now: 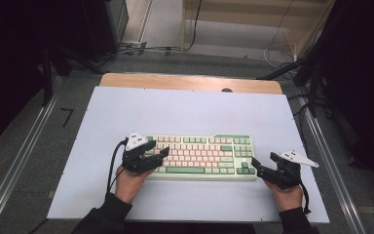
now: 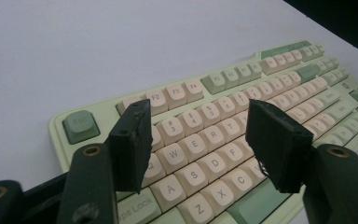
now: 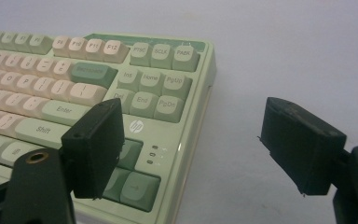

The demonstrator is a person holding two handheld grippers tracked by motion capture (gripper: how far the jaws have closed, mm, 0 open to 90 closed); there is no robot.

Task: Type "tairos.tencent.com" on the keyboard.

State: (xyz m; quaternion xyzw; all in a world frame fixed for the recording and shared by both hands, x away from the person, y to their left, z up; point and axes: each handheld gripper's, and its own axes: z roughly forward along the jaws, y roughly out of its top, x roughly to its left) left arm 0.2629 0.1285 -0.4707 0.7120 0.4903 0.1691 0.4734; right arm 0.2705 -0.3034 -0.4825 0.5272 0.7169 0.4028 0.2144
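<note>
A green and cream keyboard [image 1: 202, 157] lies flat on the white table top [image 1: 185, 114], towards the near edge and roughly centred between the person's two hands. Its long side runs parallel to the table's near edge.

Left gripper [image 1: 157, 154]: held in the person's left hand [image 1: 130, 181] at the keyboard's left end. In the left gripper view its two black jaws stand apart above the letter keys, one over the Q and Tab area, the other over the F and G area. Nothing sits between them, and the pads press on no key as far as can be told. The Esc key [image 2: 80, 125] is visible to the left of the jaws, in the keyboard's far left corner.

Right gripper [image 1: 256, 165]: held in the person's right hand [image 1: 287, 195] at the keyboard's right end. In the right gripper view the jaws are wide apart. One jaw hangs over the arrow keys [image 3: 133, 179] at the near right corner of the keyboard; the other is off the keyboard, over bare table. The keyboard's right edge falls in the gap between them. No pad is seen pressing on the casing.

A black cable [image 1: 112, 168] trails from the left gripper back towards the sleeve.
</note>
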